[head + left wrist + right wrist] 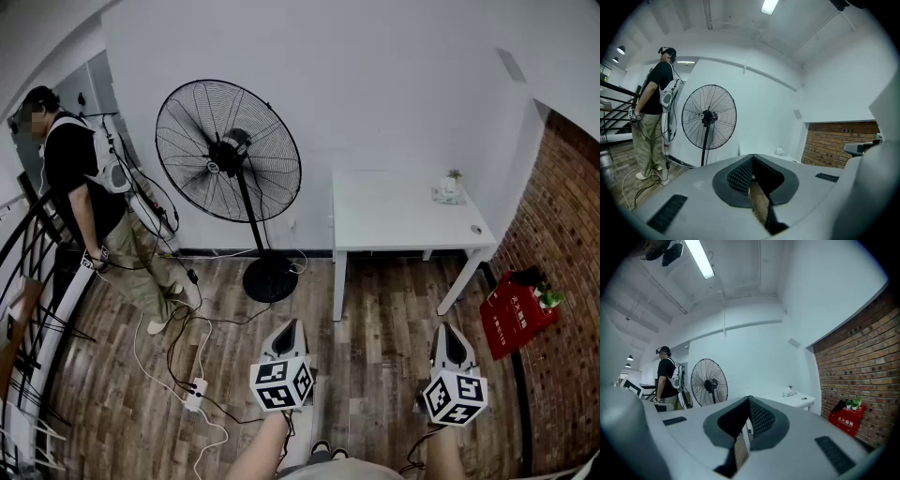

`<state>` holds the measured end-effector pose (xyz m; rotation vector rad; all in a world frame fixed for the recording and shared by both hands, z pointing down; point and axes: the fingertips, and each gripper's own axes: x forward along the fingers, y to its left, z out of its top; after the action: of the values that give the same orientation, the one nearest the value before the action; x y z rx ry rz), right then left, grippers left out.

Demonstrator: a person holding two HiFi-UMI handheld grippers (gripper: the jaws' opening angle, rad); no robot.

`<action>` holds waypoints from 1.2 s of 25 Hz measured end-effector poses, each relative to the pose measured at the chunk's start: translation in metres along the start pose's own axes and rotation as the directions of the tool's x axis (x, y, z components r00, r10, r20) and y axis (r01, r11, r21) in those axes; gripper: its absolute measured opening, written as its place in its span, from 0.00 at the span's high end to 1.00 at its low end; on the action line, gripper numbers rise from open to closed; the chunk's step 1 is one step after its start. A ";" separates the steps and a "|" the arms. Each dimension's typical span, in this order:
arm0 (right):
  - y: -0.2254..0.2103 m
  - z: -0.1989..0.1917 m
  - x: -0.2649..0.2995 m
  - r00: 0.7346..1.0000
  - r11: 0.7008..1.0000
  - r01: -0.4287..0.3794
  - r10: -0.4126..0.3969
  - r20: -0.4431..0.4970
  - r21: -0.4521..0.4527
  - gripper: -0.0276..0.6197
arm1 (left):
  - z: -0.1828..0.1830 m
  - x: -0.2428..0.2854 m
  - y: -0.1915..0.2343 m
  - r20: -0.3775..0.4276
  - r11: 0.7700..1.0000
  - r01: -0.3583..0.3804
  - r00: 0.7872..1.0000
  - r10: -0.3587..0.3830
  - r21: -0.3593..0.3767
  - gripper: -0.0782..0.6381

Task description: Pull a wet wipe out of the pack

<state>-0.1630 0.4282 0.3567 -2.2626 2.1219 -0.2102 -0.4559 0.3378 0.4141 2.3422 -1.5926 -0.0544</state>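
Note:
The wet wipe pack (449, 190) lies near the far right corner of a white table (394, 220) against the wall, with a wipe sticking up from its top. It also shows small and far off in the left gripper view as the pack (780, 151) and in the right gripper view as the pack (789, 390). My left gripper (291, 324) and right gripper (448, 328) hang low over the wooden floor, well short of the table. Both point toward it. The left gripper (752, 157) and the right gripper (749, 399) have their jaws closed tip to tip with nothing between them.
A big black standing fan (228, 150) stands left of the table. A person (80, 187) stands at the far left by a railing. Cables and a power strip (195, 394) lie on the floor. A red box (514, 314) sits by the brick wall.

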 end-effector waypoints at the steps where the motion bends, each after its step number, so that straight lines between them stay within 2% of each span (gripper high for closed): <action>1: 0.001 0.000 -0.001 1.000 1.000 0.000 0.000 0.000 0.000 0.96 | 0.000 -0.001 0.001 0.000 1.000 0.001 1.000 -0.001 0.002 0.89; 9: 0.000 -0.008 -0.012 1.000 1.000 0.011 -0.011 -0.010 0.002 0.96 | -0.004 -0.008 -0.001 -0.003 1.000 0.009 1.000 -0.009 0.010 0.89; 13: 0.003 -0.010 -0.015 1.000 0.999 0.020 -0.020 -0.009 -0.047 0.96 | -0.006 -0.011 0.000 -0.004 1.000 0.015 1.000 -0.015 0.012 0.89; 21: 0.005 -0.013 -0.020 0.999 0.999 0.035 -0.035 -0.010 -0.009 0.95 | -0.006 -0.012 0.000 -0.012 0.999 0.027 1.000 -0.027 0.027 0.89; 30: 0.015 -0.013 -0.018 0.999 0.999 0.050 -0.050 0.002 0.007 0.88 | -0.008 -0.012 0.014 -0.024 0.999 0.027 0.999 -0.027 0.029 0.89</action>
<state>-0.1802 0.4459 0.3662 -2.3127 2.0617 -0.2159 -0.4714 0.3456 0.4236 2.3774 -1.5611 -0.0097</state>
